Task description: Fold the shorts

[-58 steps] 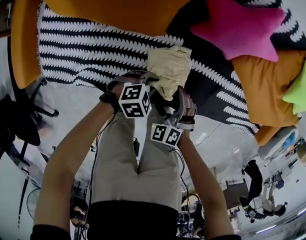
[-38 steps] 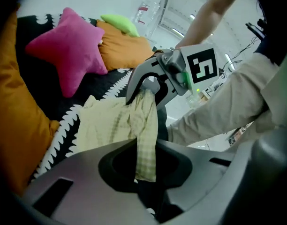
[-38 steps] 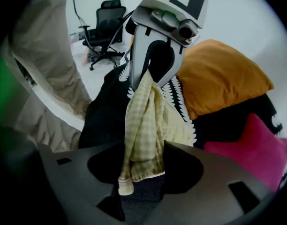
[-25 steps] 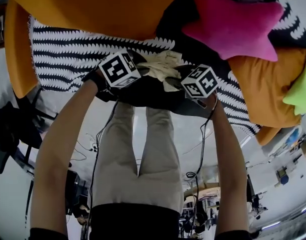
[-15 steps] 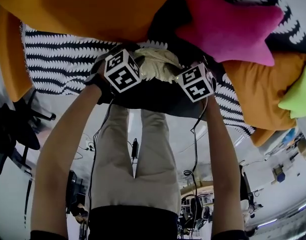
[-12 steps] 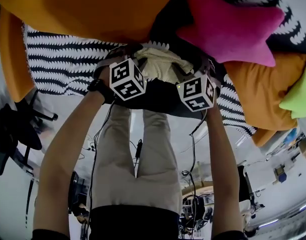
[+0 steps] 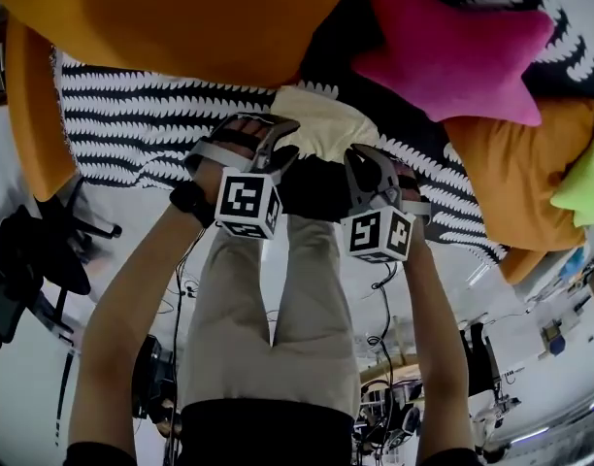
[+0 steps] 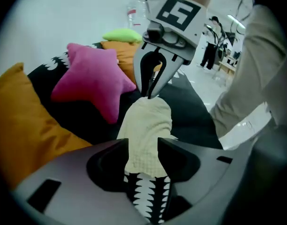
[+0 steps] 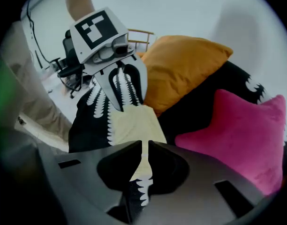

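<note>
The shorts (image 7: 326, 129) lie as a small cream packet, flat on the black-and-white blanket (image 7: 132, 115) near its front edge; two seconds ago they were a longer bundle held up between both tools, so the last fold has been laid down since then. The left gripper (image 7: 278, 149) sits at seven o'clock of the packet and the right gripper (image 7: 360, 168) at five o'clock; a second ago both were pressed in against the cloth at nine and three, and now they have drawn back toward us and up, clear of it. In the left gripper view we see its fingers standing apart, having just been opening, with the shorts beyond the gap and not pinched. In the right gripper view its fingers have just closed to a thin slit, and we see no cloth caught there. The pink star cushion (image 7: 452, 51) rests at two o'clock of the shorts, and the big orange cushion (image 7: 200, 17) at eleven. We judge the folding done and the packet released; only a check that it stays square seems left.
</note>
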Tool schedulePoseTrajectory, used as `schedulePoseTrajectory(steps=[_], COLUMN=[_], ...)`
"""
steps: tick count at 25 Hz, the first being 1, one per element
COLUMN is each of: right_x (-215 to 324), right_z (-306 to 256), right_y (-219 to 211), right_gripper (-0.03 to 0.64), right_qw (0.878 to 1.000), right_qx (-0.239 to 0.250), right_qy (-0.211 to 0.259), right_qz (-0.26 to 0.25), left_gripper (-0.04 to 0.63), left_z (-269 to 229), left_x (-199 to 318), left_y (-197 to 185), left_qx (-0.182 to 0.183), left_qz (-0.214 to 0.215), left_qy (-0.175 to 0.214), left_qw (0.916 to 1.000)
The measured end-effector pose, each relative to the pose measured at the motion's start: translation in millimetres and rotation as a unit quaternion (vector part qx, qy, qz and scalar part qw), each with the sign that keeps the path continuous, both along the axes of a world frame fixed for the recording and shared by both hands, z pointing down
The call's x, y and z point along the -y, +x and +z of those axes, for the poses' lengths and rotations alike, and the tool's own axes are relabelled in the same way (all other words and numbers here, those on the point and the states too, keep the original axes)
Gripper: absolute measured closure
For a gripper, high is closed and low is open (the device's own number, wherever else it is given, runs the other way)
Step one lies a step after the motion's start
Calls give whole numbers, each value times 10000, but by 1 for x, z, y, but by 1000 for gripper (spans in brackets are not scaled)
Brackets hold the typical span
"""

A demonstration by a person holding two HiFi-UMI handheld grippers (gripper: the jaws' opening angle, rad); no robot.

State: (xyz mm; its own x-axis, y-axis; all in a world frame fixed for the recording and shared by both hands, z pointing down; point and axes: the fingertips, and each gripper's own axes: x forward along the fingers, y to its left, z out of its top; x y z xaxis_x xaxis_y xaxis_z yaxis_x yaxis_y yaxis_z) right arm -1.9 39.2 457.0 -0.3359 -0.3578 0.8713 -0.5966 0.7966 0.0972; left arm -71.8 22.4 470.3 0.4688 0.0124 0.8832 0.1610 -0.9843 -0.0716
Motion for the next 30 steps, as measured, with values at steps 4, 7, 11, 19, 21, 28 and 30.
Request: schedulePoseTrajectory(steps=[4, 7, 11, 19, 21, 28, 30], right_x=[-17, -21, -22, -16, -9, -26, -42], right_z=[48, 77, 101, 108, 87, 38, 51], right_y=[-3, -4, -16, -17, -7, 3, 1], right_gripper=[320, 293, 232, 191, 156, 210, 231], right_qw=[9952, 9868, 9723, 9454, 9613, 9816, 9814], right_qx=[-498, -688, -762, -671, -542, -374, -456], right_qy=[-450, -619, -954, -1717, -1397, -772, -819], right_qz=[-706, -1332, -1991, -2686, -2312, -1705, -1675], left_gripper=[199, 199, 198, 124, 124, 126, 126], left_z=[54, 81, 101, 96, 78, 28, 47], left_x=[-6, -15, -39, -47, -32, -4, -20], left_y=[-3, -20, -44, -54, -53, -16, -6], left_qx=[655, 841, 905, 945, 832, -156, 44], left_qz=[488, 448, 111, -609, -956, -897, -650], left_qy=[-102, -444, -597, -334, -355, -567, -601], left_qw=[9966, 9945, 9940, 9931, 9913, 9942, 9961])
